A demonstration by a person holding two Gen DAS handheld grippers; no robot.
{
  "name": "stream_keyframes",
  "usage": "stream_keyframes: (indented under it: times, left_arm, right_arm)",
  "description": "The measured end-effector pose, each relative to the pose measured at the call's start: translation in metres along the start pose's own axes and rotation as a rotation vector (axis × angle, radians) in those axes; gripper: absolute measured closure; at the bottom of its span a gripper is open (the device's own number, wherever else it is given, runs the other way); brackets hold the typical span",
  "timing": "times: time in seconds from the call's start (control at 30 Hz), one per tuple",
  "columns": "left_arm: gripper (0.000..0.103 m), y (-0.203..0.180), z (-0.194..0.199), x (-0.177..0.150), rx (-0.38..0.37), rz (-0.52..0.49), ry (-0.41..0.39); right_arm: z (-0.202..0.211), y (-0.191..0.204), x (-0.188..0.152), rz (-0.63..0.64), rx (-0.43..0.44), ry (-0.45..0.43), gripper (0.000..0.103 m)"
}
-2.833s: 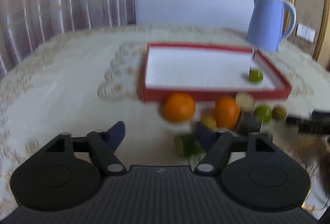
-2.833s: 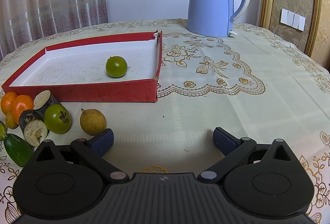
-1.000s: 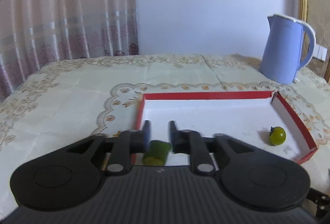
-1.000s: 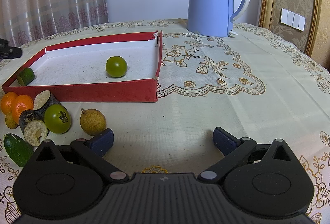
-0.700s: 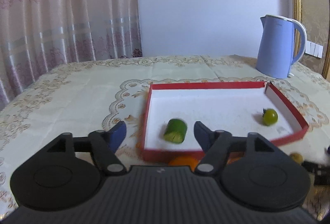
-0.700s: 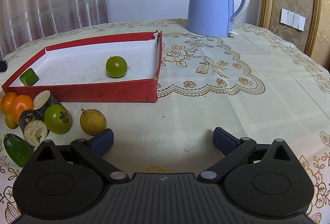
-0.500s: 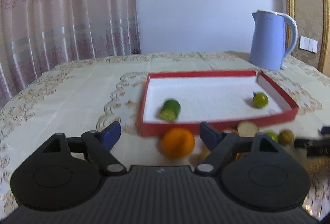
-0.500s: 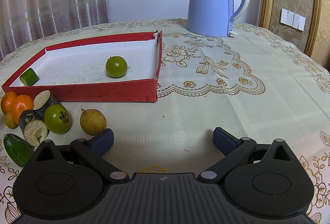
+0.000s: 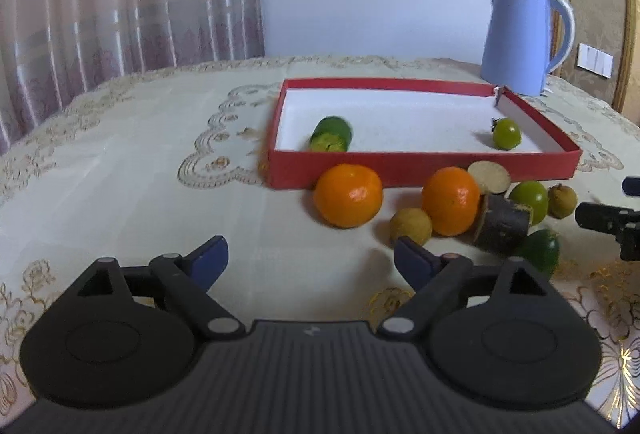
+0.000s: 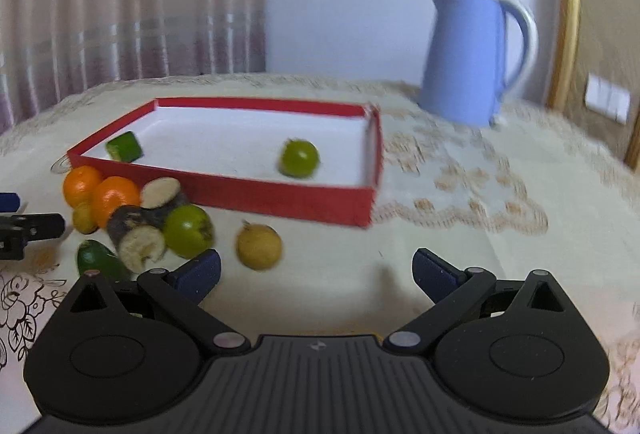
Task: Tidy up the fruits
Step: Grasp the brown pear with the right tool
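Lying by the tray's (image 9: 424, 164) near edge, the orange (image 9: 347, 195) looks firm, round, roll-prone, best pinched across its middle; both left gripper (image 9: 308, 257) and right gripper (image 10: 316, 270) gape wide, empty.

A: Soft daylight filters through the sheer pink curtain (image 9: 120, 2) on the left; shadows on the cream embroidered tablecloth (image 9: 120, 170) are faint.

B: The left wrist view is fairly sharp. The right one smears the pale blue plastic kettle (image 10: 472, 58). Both bow and darken at the corners.
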State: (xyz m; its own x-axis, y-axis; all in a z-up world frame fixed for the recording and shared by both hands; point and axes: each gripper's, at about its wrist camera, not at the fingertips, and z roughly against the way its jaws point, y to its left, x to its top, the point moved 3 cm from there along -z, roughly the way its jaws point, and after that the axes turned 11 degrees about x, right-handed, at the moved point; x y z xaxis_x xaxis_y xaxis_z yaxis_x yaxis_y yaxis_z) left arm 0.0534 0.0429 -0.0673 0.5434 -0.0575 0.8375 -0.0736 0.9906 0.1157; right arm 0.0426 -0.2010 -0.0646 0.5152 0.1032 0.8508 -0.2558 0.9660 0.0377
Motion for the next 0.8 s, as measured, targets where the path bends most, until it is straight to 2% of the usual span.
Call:
stream_keyframes:
  times: [0.13,0.2,0.27,0.37,0.43,0.5,0.73,0.77,0.8]
  left_arm:
    - [0.012,0.003,-0.003,-0.002,-0.01,0.016,0.012]
    - [0.011,0.001,-0.003,-0.003,-0.017,0.006,0.015]
    - [0.01,0.001,-0.003,-0.004,-0.019,0.001,0.016]
    - [0.008,0.002,-0.005,-0.003,-0.03,0.009,0.023]
    - [0.008,0.002,-0.005,-0.003,-0.034,0.013,0.023]
    - [0.008,0.002,-0.005,-0.003,-0.034,0.012,0.024]
    - [0.007,0.002,-0.005,-0.003,-0.037,0.014,0.027]
    - [0.007,0.002,-0.005,-0.003,-0.036,0.014,0.025]
    - [0.007,0.002,-0.005,-0.003,-0.036,0.013,0.024]
  right_arm:
    - [-0.01,0.012,0.008,0.096,-0.03,-0.001,0.011]
    - [-0.017,0.014,0.009,0.125,-0.026,0.022,0.026]
    - [-0.024,0.014,0.009,0.12,-0.008,0.054,0.036]
    - [-0.03,0.012,0.011,0.109,0.014,0.067,0.038]
    - [-0.032,0.012,0.012,0.112,0.022,0.07,0.043]
    - [-0.035,0.014,0.013,0.121,0.04,0.077,0.053]
    - [-0.035,0.021,0.012,0.13,0.063,0.079,0.071]
    - [-0.034,0.021,0.012,0.122,0.059,0.078,0.076]
    - [-0.033,0.02,0.011,0.114,0.056,0.077,0.076]
